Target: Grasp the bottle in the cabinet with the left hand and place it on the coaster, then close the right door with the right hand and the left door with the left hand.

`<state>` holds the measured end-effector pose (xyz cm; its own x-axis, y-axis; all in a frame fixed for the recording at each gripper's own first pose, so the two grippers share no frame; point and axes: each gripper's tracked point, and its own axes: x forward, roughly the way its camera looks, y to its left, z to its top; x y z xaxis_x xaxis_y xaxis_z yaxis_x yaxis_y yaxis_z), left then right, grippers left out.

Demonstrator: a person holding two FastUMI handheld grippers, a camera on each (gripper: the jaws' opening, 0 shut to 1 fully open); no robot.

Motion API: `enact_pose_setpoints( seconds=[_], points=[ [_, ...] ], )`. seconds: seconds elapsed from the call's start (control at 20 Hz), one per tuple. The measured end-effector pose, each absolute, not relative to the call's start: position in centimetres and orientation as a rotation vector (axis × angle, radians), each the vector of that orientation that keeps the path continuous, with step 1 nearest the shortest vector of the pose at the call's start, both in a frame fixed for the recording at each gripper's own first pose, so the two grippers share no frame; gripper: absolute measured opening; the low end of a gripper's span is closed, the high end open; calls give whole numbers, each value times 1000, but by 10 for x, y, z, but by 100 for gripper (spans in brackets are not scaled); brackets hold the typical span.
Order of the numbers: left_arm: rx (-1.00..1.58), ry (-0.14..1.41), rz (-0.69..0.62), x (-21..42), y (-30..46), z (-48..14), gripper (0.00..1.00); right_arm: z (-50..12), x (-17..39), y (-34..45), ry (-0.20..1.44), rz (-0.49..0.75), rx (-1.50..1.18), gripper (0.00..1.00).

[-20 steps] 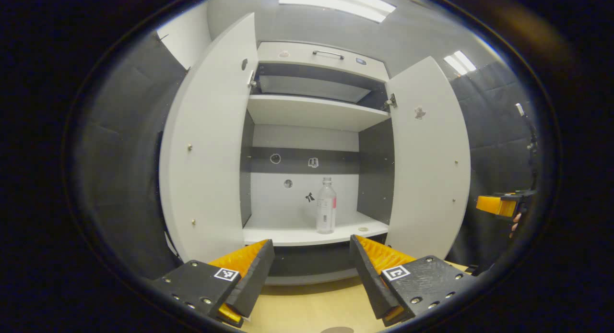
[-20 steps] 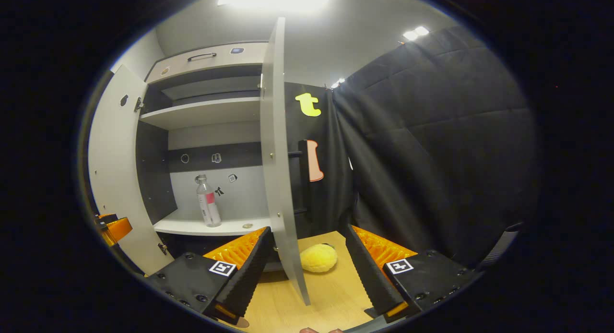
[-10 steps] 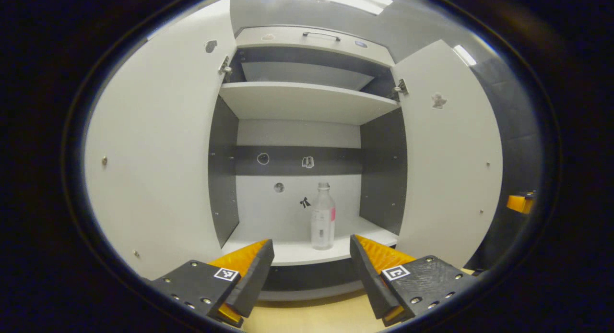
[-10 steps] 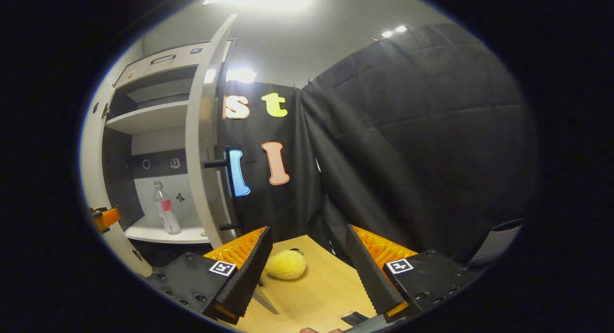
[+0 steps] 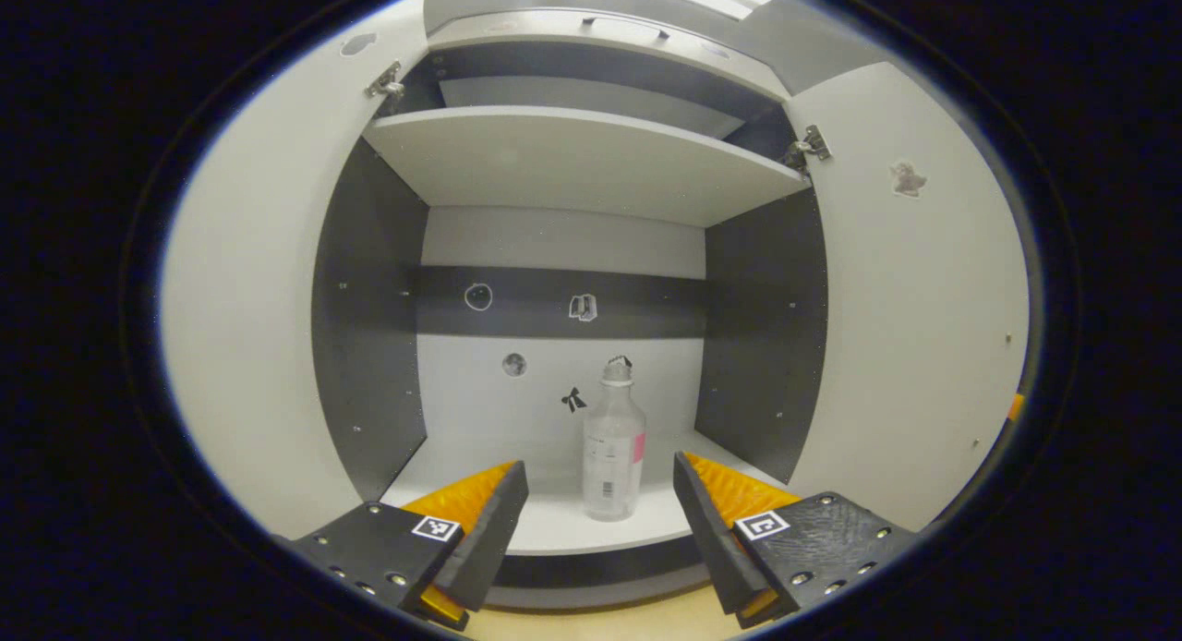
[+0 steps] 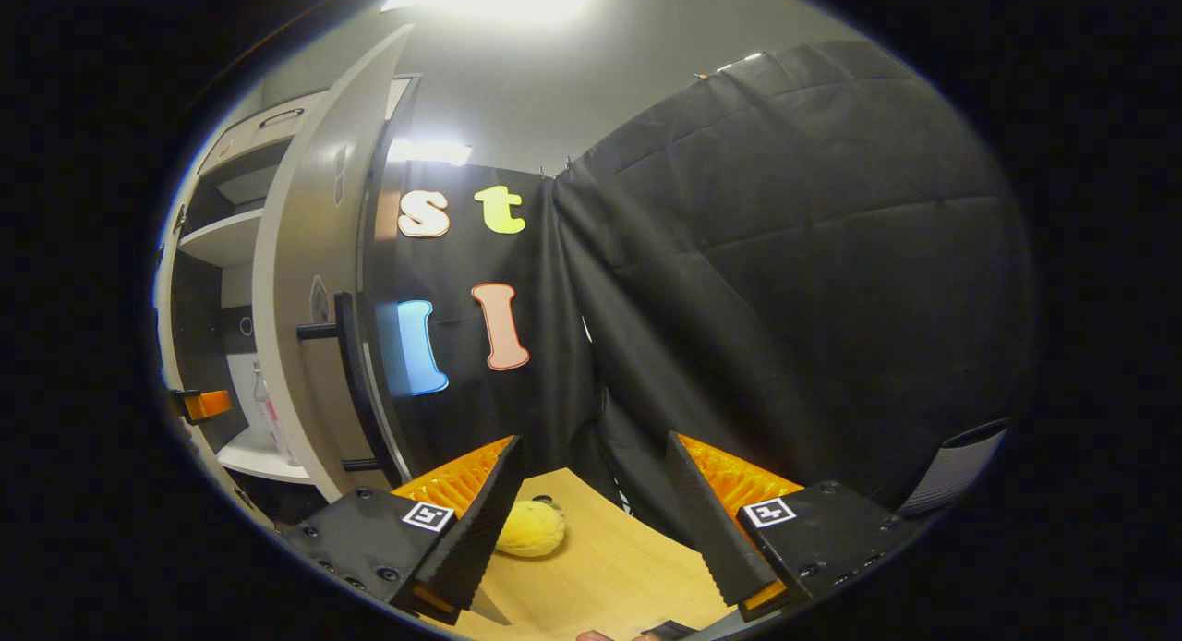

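Bottle (image 5: 613, 456) stood upright on the cabinet's lower shelf (image 5: 554, 521), untouched; your left hand-held gripper (image 5: 600, 530) gaped wide before it, and your right hand-held gripper (image 6: 591, 521) gaped wide over the table (image 6: 600, 576).

The cabinet (image 5: 572, 161) has white shelves and white doors, dark grey side walls and a dark grey band across its white back panel. The bottle (image 5: 613, 447) is clear, with a white cap and a white label carrying a pink patch and a black barcode. The bench (image 6: 600, 576) is pale wood. A soft toy (image 6: 529, 528) on it is yellow. The right door's handle (image 6: 355, 382) is black.
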<state>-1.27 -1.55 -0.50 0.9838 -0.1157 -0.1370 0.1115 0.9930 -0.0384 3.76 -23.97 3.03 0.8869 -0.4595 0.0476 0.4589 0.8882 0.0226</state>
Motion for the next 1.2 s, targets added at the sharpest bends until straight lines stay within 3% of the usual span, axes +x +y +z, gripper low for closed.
enact_pose_setpoints(
  seconds=[0.9,0.95,1.05,1.1,1.15,1.2],
  points=[
    [3,194,-103,-20,-24,4,92,14,82,-296,-45,-580,44,98],
    [5,194,-102,-20,-23,5,92,14,85,-298,-43,-578,45,92],
    [3,192,-105,-20,-22,6,89,14,89,-299,-39,-573,46,92],
    [4,191,-100,-20,-21,7,89,13,91,-300,-36,-570,44,98],
    [6,183,-85,-24,-22,12,83,13,93,-301,-32,-566,43,98],
    [4,189,-90,-20,-26,10,77,12,94,-302,-29,-564,41,92]
  ],
)
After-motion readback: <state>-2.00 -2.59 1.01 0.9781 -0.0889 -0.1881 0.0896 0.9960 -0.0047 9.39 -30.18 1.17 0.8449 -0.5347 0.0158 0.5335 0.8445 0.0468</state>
